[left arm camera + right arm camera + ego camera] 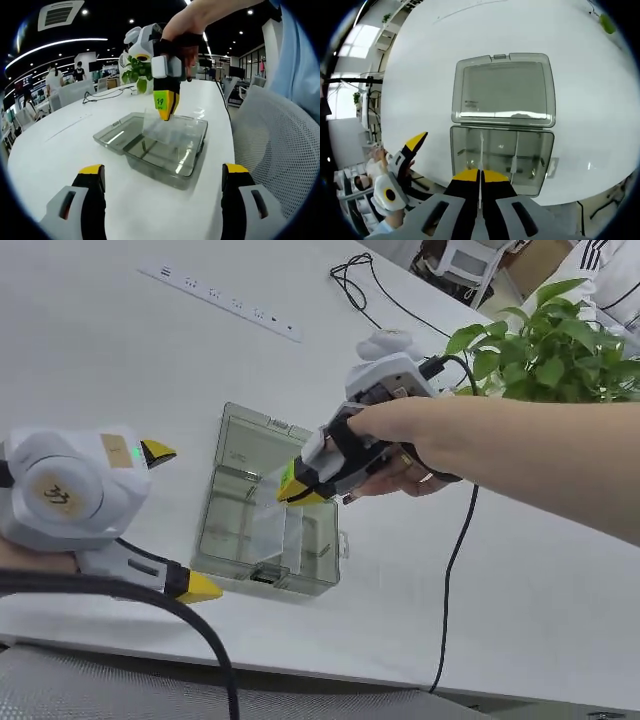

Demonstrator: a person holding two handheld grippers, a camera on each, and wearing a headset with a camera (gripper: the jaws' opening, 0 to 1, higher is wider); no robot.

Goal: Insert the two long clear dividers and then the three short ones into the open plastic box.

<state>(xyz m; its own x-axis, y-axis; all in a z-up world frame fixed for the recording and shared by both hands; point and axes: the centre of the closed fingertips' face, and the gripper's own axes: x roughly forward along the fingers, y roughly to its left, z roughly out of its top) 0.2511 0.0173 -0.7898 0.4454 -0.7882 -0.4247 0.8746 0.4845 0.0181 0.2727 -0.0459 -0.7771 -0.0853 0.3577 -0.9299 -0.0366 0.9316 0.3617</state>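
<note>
The open plastic box point(300, 583) sits mid-table on the white table point(520, 570), its lid laid back on the far side. The left gripper point(180, 520) hangs near-left, jaws spread and empty, well apart from the box. The right gripper point(290, 492) is directly above the tray and pinches a clear divider point(265, 522). The sheet hangs below the tips, with its length running from the hinge side to the near wall, so it likely needs to go straight down.

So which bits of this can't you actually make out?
1. Head view: whether the divider held by the right claw has reached the floor of the box. It is clear plastic against clear plastic, so its lower edge is lost.
2. Right gripper view: the small print on the lid is too small to read.
3. Head view: the plant is cut off by the right edge, and the arm hides its pot.
</note>
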